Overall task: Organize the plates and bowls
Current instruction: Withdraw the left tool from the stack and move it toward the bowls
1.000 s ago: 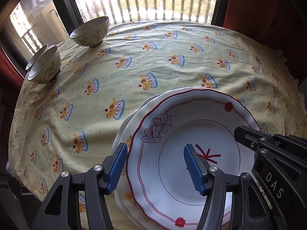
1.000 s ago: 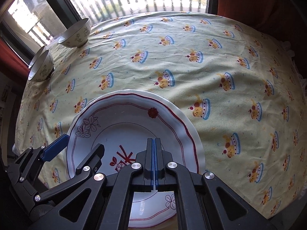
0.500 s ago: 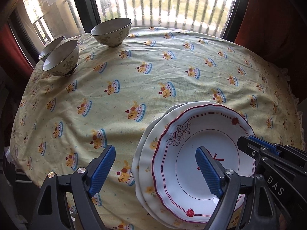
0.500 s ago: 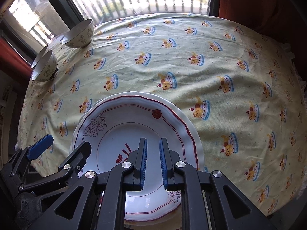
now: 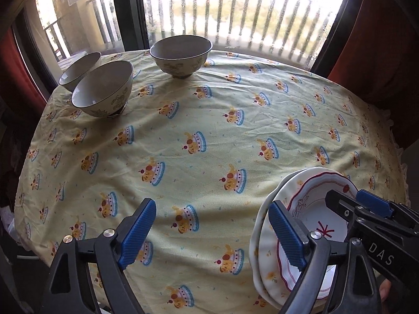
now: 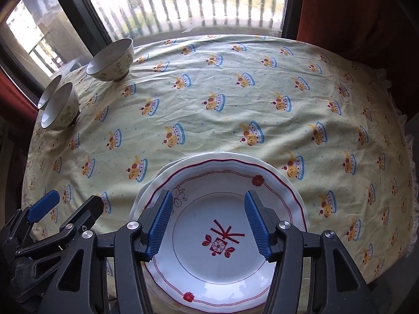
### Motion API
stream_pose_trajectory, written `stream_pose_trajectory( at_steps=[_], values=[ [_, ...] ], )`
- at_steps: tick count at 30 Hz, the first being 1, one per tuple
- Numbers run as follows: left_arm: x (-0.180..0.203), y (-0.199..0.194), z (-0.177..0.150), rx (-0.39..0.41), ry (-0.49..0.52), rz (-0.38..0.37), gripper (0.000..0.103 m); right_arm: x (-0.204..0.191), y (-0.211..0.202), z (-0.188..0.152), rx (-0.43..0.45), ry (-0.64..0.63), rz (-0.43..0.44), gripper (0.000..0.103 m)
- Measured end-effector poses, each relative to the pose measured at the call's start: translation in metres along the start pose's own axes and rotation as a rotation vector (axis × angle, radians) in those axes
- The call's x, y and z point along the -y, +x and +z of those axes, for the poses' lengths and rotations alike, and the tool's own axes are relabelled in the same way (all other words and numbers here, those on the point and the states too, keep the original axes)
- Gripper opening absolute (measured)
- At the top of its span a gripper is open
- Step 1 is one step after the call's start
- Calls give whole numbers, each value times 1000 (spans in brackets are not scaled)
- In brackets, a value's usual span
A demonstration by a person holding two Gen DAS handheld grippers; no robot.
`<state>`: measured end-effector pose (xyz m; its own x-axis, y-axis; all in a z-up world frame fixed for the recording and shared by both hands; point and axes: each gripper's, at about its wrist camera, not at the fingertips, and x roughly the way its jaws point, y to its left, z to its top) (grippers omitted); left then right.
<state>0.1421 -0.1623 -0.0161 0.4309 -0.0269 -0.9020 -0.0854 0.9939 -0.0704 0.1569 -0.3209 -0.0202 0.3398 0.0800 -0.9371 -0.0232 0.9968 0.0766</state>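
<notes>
A white plate with a red rim (image 6: 217, 209) lies on top of a cream plate (image 6: 262, 161) at the table's near edge; the stack also shows in the left wrist view (image 5: 309, 191). My right gripper (image 6: 208, 222) is open and empty above the red-rimmed plate. My left gripper (image 5: 212, 230) is open and empty over the tablecloth, left of the stack. Three patterned bowls stand at the far left: one near the window (image 5: 180, 55), one nearer (image 5: 103, 91) and one behind it (image 5: 80, 69).
The round table (image 5: 209, 136) has a yellow cloth with a cartoon print. A window with bars runs behind it. Red curtains hang at both sides. The table's edge drops off at the near side.
My right gripper opened from shut and let go of the red-rimmed plate. My left gripper moved left off the plates and rose, so the bowls show nearer.
</notes>
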Motion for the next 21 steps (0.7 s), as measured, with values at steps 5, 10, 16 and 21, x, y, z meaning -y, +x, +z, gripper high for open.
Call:
stream_pose_trajectory(
  at_steps=[5,10,16,21],
  values=[
    [-41,2,14,-18,40,-33,89,-38,4,4,1,82,-35,67],
    [-82,3,27,-2,77,-46,89,-83,4,7,27,121,-77,68],
    [-135,2,43,30,81,-44,89,-135,7,15,70,159,-81,68],
    [-172,3,60,53,83,-26,89,-178,11,24,97,157,-78,68]
  ],
)
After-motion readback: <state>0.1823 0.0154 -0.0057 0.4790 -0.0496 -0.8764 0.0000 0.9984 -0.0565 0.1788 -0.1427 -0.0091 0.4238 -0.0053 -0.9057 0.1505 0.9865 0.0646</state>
